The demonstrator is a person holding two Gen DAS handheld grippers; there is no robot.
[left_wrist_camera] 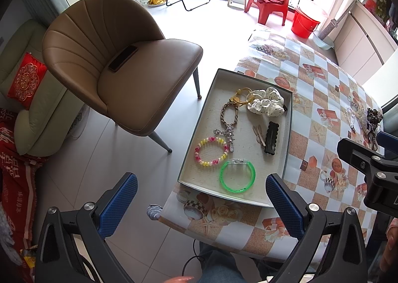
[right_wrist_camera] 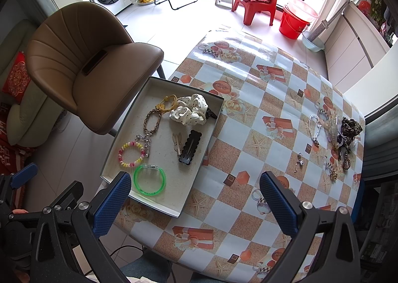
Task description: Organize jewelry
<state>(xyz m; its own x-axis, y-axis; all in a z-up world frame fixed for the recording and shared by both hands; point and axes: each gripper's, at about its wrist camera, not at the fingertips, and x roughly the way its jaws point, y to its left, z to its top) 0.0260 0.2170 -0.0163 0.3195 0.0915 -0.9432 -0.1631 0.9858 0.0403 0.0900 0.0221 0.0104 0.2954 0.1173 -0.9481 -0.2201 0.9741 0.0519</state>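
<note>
Two grippers are hovering above the near edge of the table (right_wrist_camera: 251,99), both with jaws spread wide and nothing held between the blue pads. The left gripper (left_wrist_camera: 201,204) is sitting over the table's near left corner, pointing at the tray (left_wrist_camera: 286,156); the right gripper (right_wrist_camera: 195,204) is hanging further right, over bare cloth between the tray and the loose pile (right_wrist_camera: 338,134). The tray is lying at the left edge of the table, beside the chair (left_wrist_camera: 119,59), and is already carrying sorted pieces spaced apart so each is showing on its own: a green bangle (left_wrist_camera: 237,175) at the near end, a pink-and-yellow bead bracelet (left_wrist_camera: 211,151) just beside it, a braided cord (left_wrist_camera: 229,114) with a sparkly charm (left_wrist_camera: 230,136) beyond, a black clip (left_wrist_camera: 270,137) with thin tan pins (left_wrist_camera: 258,132) touching its left side, and a dotted scrunchie (left_wrist_camera: 266,101) and yellow tie (left_wrist_camera: 240,98) crowding the far end. The remaining items are resting at the far right of the table, well apart from the tray: a clear chain (right_wrist_camera: 314,126), a leopard scrunchie (right_wrist_camera: 350,127), a small silver piece (right_wrist_camera: 298,161) lying alone nearer the middle, and tangled bits too small to identify. In my judgement the sorting is partly done, and the right gripper, being nearer the pile and standing open, is best placed to fetch the next piece. The chain and the small silver piece are looking likely to slip or snag on neighbours when pinched.
</note>
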